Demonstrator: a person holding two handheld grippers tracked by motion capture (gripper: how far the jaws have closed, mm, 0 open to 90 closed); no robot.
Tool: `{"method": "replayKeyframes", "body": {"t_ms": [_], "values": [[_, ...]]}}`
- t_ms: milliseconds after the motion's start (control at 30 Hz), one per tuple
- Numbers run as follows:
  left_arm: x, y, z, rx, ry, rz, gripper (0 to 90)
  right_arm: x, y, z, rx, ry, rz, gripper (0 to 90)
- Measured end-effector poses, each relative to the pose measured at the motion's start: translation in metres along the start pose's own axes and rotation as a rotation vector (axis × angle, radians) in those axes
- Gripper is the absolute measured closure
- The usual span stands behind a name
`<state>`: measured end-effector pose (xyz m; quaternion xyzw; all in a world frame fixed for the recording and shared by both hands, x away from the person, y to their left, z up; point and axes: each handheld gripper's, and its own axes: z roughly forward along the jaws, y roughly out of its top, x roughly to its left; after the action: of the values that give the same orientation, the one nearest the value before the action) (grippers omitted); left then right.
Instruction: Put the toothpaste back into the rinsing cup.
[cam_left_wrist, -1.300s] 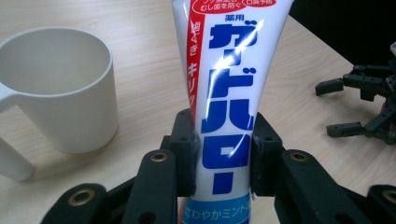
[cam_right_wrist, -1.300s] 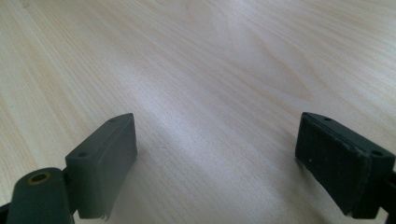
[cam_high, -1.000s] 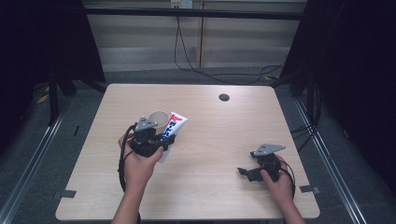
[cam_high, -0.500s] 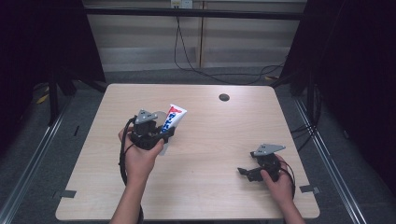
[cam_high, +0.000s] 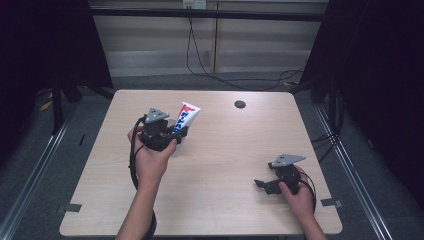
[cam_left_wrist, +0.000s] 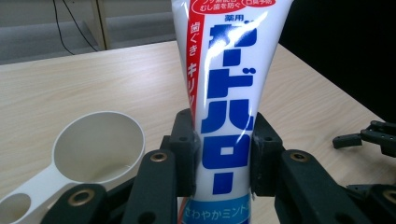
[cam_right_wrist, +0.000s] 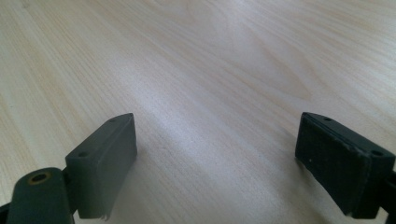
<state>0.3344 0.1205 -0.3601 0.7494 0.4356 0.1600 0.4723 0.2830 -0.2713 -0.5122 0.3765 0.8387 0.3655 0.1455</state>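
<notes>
The high view is evenly lit on the pale wooden table top (cam_high: 220, 150), while the surroundings on both sides sink into near black. Shadows under the hands are soft and short. In the left gripper view a streak of glare runs down the glossy white toothpaste tube with blue and red lettering (cam_left_wrist: 229, 93); its print is sharp, the background slightly soft. In the right gripper view a broad pale sheen lies on the wood grain, and the near black jaws are blurred.

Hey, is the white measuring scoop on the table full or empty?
Empty. The left gripper view shows the white scoop's bare inner bowl, with nothing in it.
</notes>
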Motion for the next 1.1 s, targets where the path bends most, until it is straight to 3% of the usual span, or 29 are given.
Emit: {"method": "replayKeyframes", "body": {"t_ms": [433,800,1100], "values": [[0.007,0.012,0.006,-0.016,0.019,-0.005,68.6,0.0,0.0,0.0,-0.001,0.0,0.002,12.1],[0.016,0.019,0.01,-0.042,0.028,-0.035,68.3,0.0,0.0,0.0,-0.001,-0.001,0.002,12.1],[0.021,0.026,0.017,-0.032,0.046,-0.021,68.2,0.0,0.0,0.0,-0.002,-0.001,-0.001,12.1]]}}
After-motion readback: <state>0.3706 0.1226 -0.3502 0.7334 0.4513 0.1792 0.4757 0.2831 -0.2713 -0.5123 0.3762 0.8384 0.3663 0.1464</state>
